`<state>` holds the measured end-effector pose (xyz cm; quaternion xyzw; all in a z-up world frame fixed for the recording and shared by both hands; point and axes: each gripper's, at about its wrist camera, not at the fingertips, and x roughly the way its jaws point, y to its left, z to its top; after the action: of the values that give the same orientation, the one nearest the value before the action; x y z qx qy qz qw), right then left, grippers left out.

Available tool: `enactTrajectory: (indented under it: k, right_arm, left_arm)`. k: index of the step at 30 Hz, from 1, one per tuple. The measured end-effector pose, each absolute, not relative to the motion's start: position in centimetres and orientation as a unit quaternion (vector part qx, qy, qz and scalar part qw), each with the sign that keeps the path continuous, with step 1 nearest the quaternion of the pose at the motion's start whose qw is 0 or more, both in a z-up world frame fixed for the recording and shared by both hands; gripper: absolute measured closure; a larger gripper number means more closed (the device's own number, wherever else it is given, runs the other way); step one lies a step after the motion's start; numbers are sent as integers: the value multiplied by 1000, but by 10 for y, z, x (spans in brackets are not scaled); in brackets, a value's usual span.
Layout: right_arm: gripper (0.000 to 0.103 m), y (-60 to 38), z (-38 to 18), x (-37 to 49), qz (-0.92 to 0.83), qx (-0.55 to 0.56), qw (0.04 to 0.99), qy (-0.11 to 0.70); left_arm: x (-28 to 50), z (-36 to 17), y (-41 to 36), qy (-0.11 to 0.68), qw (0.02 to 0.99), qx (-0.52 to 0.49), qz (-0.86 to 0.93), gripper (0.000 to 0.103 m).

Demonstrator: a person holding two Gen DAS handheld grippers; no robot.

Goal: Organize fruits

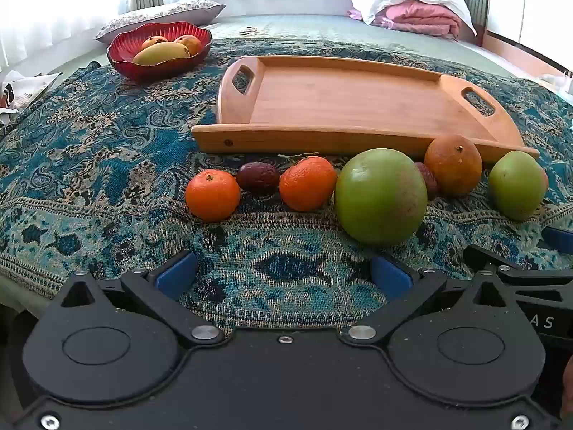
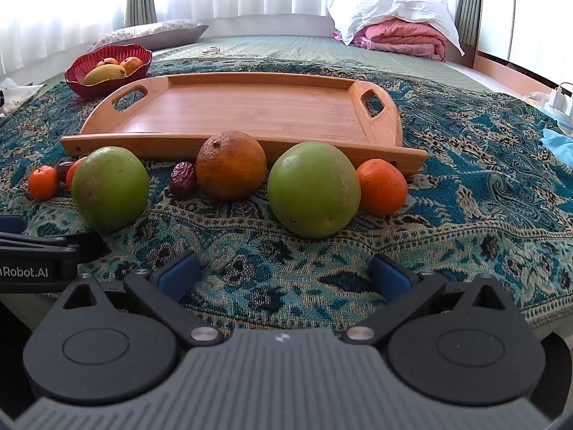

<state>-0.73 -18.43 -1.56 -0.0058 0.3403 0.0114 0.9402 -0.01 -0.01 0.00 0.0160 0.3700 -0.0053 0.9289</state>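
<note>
A row of fruit lies on the patterned cloth in front of an empty wooden tray [image 1: 343, 104] [image 2: 243, 107]. From left: a small mandarin [image 1: 212, 195] [image 2: 43, 183], a dark date [image 1: 258, 177], a second mandarin [image 1: 308, 183], a large green fruit [image 1: 380, 196] [image 2: 110, 189], another date [image 2: 183, 179], a dull orange [image 1: 453, 165] [image 2: 231, 165], a second green fruit [image 1: 516, 184] [image 2: 313, 190] and a mandarin [image 2: 381, 186] at the right end. My left gripper [image 1: 284, 277] and right gripper [image 2: 284, 276] both stand open and empty, short of the row.
A red bowl [image 1: 125, 58] [image 2: 77, 79] with mangoes sits at the back left. Folded pink bedding [image 2: 397, 37] and a white pillow lie at the far end of the bed. The right gripper's side [image 1: 530, 279] shows beside the left one.
</note>
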Motion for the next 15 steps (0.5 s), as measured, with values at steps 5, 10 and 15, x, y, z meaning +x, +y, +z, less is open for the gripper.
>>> enactTrajectory:
  k: [5, 10, 15]
  right_arm:
    - [0, -184, -16, -8, 11, -7, 940, 340]
    - [0, -184, -15, -7, 11, -7, 940, 341]
    - [0, -184, -15, -8, 11, -7, 940, 340]
  left_arm:
    - [-1, 0, -1, 369, 929, 17, -5, 0]
    - [0, 0, 0, 371, 928, 16, -5, 0]
    - [0, 0, 0, 371, 928, 17, -6, 0]
